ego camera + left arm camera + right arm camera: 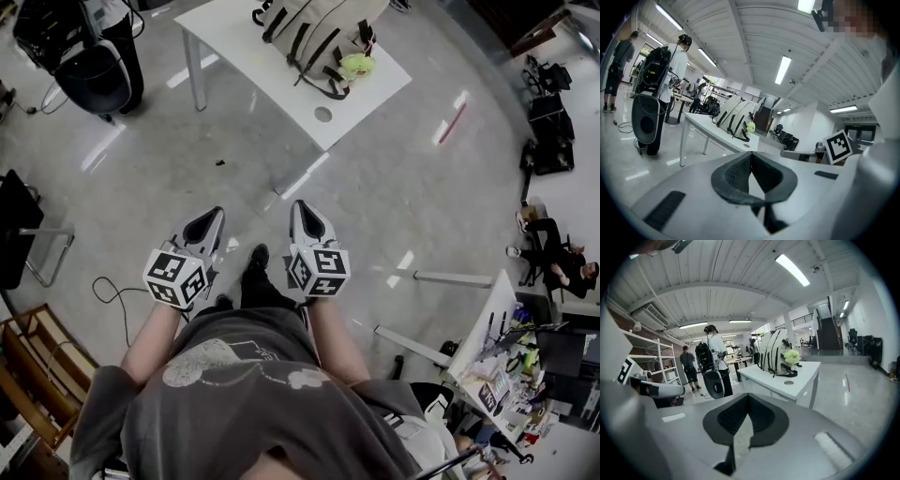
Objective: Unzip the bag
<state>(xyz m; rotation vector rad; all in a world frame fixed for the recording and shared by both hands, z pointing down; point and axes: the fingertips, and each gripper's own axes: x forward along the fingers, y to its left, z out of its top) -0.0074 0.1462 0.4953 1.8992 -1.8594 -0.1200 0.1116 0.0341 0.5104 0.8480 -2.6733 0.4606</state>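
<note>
Grey T-shirt [244, 394] of person fills bottom of head view; forearms reach forward, one gripper in each hand. Left gripper [205, 223]: jaws pressed together, nothing between them. Right gripper [306, 219]: likewise closed, empty. Both point toward white table [225, 37], well ahead across glossy grey floor [394, 187]. Bag [314, 37], pale with dark straps, stands on that table, well apart from both grippers. Green plush toy [356, 66] sits against bag's side, near table edge. Another person [677, 61] stands by table's far left.
</note>
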